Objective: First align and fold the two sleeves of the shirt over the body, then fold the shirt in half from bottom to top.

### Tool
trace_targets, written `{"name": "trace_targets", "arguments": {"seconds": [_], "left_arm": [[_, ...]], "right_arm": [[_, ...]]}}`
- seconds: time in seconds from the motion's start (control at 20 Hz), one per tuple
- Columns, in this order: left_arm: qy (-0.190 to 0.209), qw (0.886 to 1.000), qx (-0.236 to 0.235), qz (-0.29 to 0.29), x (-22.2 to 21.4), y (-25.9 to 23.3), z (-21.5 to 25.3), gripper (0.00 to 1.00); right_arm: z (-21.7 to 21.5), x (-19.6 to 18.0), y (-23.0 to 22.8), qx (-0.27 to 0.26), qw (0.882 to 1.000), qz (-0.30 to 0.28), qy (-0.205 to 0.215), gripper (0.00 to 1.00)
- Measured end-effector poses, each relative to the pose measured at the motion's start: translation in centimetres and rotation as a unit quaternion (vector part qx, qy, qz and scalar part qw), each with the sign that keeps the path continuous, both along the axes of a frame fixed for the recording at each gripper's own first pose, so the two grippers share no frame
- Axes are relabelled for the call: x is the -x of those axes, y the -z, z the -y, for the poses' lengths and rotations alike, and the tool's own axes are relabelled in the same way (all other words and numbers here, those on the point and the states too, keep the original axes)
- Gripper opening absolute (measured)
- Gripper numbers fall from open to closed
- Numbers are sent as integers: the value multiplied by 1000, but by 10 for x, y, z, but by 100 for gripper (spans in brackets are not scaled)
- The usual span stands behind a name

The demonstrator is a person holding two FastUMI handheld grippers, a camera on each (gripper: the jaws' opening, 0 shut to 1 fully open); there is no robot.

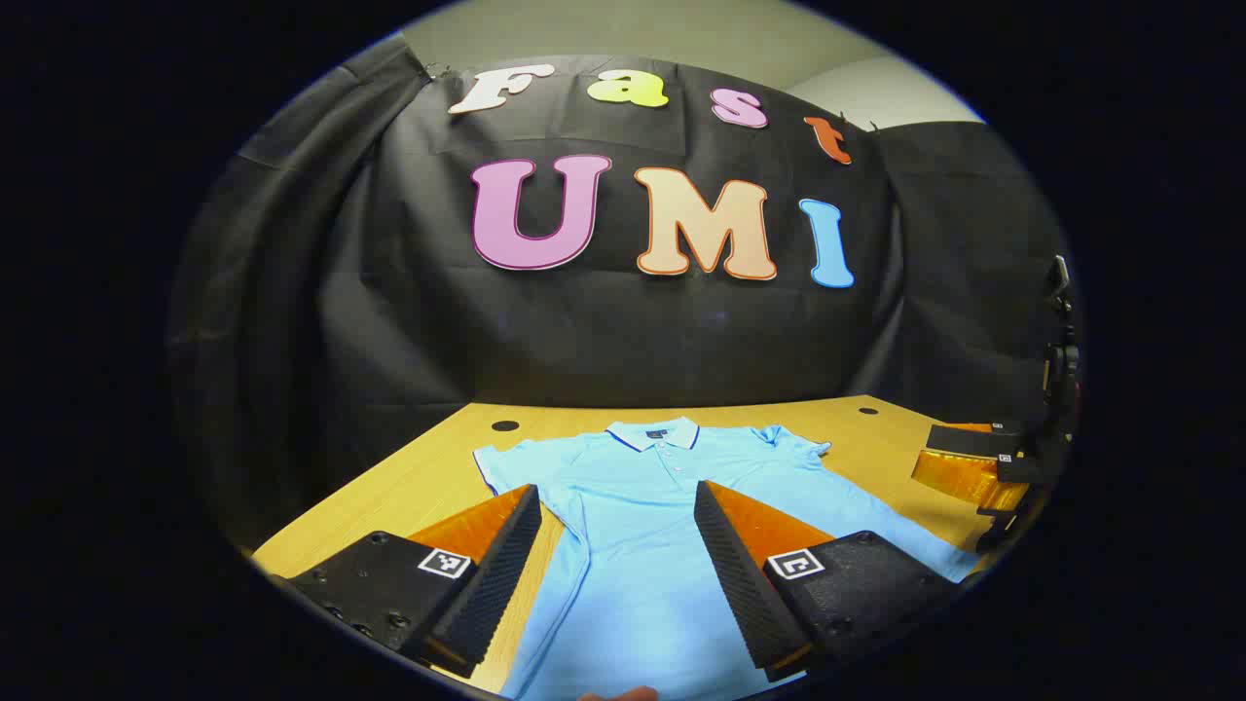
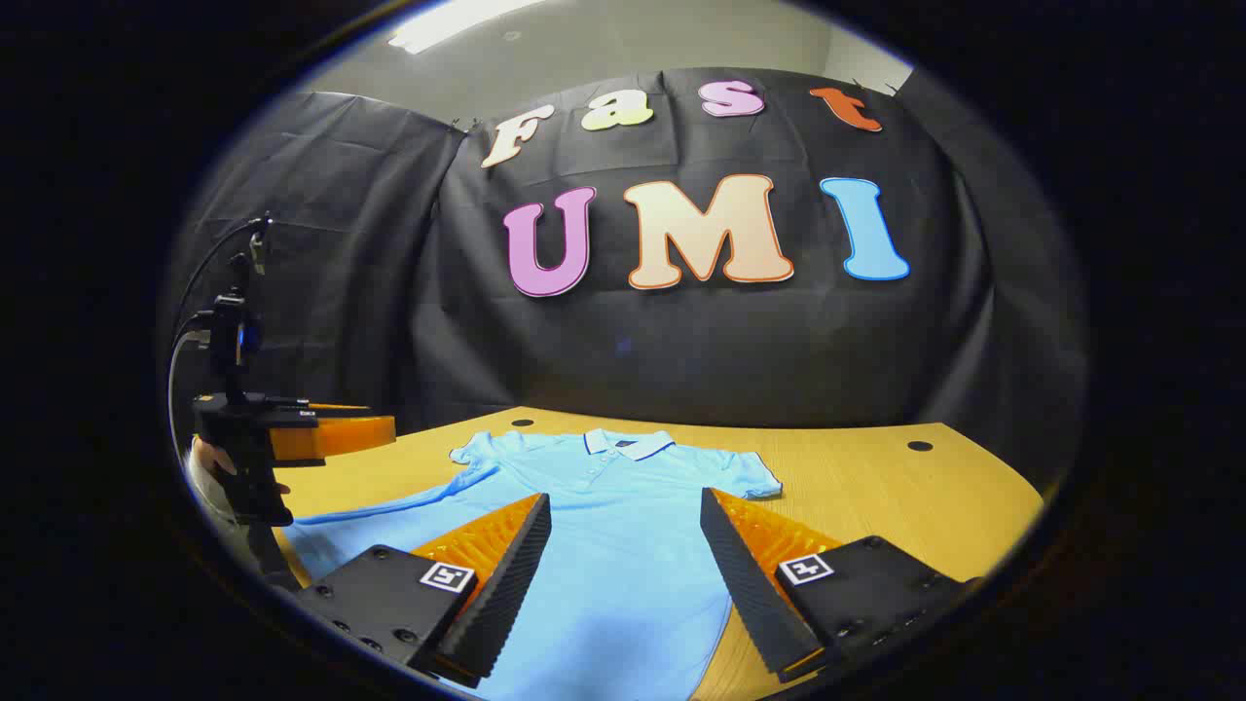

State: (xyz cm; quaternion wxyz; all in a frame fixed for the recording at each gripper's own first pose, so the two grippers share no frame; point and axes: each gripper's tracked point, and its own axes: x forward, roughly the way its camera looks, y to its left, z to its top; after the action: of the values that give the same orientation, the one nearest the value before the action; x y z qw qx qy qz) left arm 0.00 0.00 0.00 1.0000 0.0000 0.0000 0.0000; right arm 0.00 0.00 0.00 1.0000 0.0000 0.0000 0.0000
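A light blue polo shirt [image 1: 662,506] lies flat and face up on the wooden table [image 1: 438,477], collar toward the back wall, both short sleeves spread out to the sides. My left gripper [image 1: 617,506] hovers open above the shirt's near left part, nothing between its fingers. In the right gripper view the same shirt [image 2: 604,506] spreads across the table [image 2: 876,487]. My right gripper [image 2: 625,514] is open above its near right part, holding nothing. The right gripper [image 1: 973,467] also shows at the right edge of the left gripper view, and the left gripper [image 2: 292,433] at the left of the right gripper view.
A black cloth wall closes the back of the booth. The table has small round holes near its far corners [image 1: 504,425] [image 2: 919,446]. A hand [image 2: 209,467] holds the left gripper at the table's left side. Bare wood lies to the right of the shirt.
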Motion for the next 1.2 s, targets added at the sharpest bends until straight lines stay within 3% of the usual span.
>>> {"name": "trace_targets", "arguments": {"seconds": [1.0,1.2], "left_arm": [[2,999,26,-41,-1,20,-5,94],[0,999,27,-44,0,20,-11,94]], "right_arm": [[10,0,17,-6,999,-41,8,98],[35,-11,16,-8,997,-69,35,97]]}}
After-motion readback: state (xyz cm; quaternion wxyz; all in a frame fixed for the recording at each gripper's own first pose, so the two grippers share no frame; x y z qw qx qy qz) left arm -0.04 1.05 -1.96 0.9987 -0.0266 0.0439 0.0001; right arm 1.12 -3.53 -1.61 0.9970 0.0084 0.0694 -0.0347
